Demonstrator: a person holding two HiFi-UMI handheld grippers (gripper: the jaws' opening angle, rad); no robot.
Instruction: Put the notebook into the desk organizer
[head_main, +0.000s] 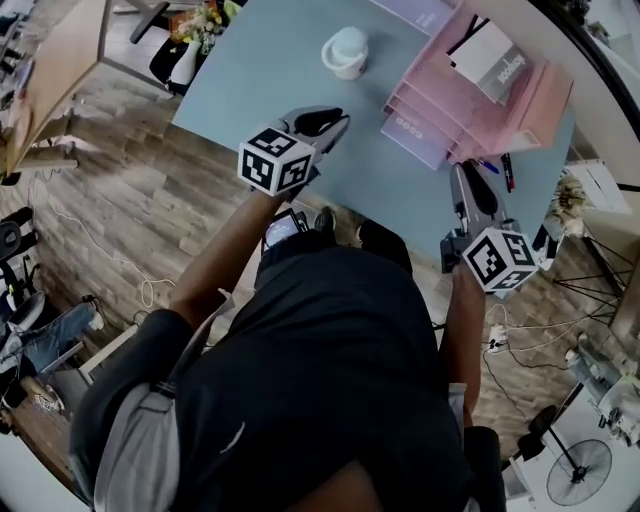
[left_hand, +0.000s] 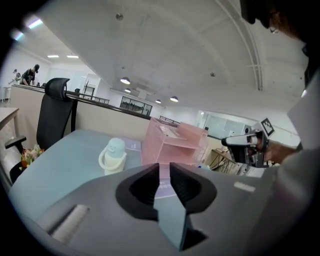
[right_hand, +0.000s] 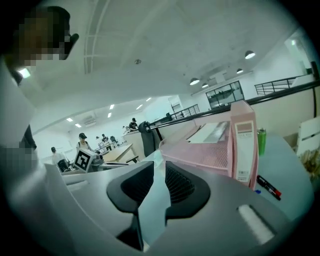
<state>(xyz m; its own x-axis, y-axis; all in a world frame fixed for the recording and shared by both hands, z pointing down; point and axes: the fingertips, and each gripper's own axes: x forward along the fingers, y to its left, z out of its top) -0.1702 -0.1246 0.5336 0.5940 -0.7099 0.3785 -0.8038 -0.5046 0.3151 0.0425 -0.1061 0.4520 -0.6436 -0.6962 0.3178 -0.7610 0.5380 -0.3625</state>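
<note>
Notebook in pink desk organizer; both grippers empty.
L gripper & R gripper were held above the near edge of the pale-blue tabletop, each w/ jaws only a narrow slit apart, nothing betw. them. Notebook sat inside the organizer at approx. 1 o'clock in head view; which compartment, couldn't tell. White lidded cup stood at 12 o'clock, well apart from organizer. Pens lay just beside organizer's 5 o'clock corner, near R gripper.
</note>
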